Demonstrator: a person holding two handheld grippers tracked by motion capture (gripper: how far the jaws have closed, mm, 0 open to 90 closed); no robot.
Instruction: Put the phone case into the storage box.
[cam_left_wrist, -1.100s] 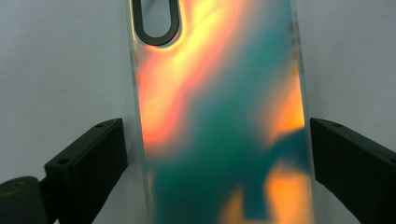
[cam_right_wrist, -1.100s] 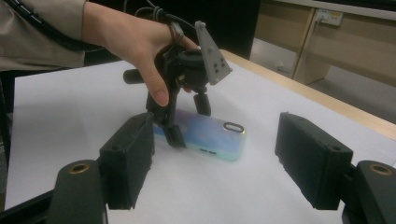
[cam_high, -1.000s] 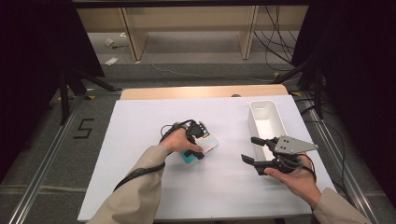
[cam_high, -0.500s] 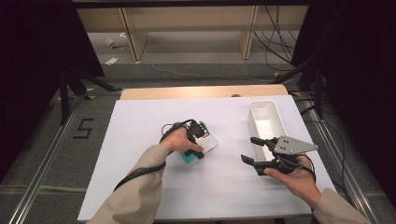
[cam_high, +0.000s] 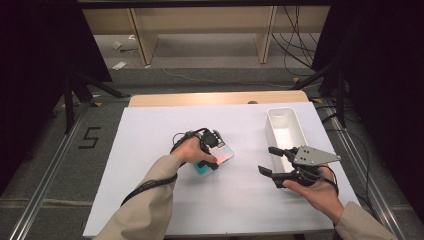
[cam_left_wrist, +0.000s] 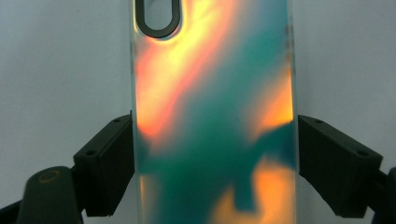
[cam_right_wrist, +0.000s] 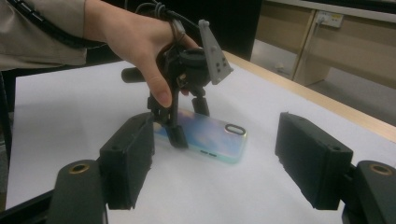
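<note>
We had the left claw (cam_high: 212, 150) closing across the phone case (cam_left_wrist: 212, 121), pads at its long edges, case flat on the worktop (cam_high: 150, 200). It looked light, glossy, probably slippery. Right claw (cam_high: 270, 160) hung spread, empty.

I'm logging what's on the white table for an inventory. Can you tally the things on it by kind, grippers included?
Phone case: 1
White bin: 1
Grippers, left gripper and right gripper: 2
Total: 4
</note>
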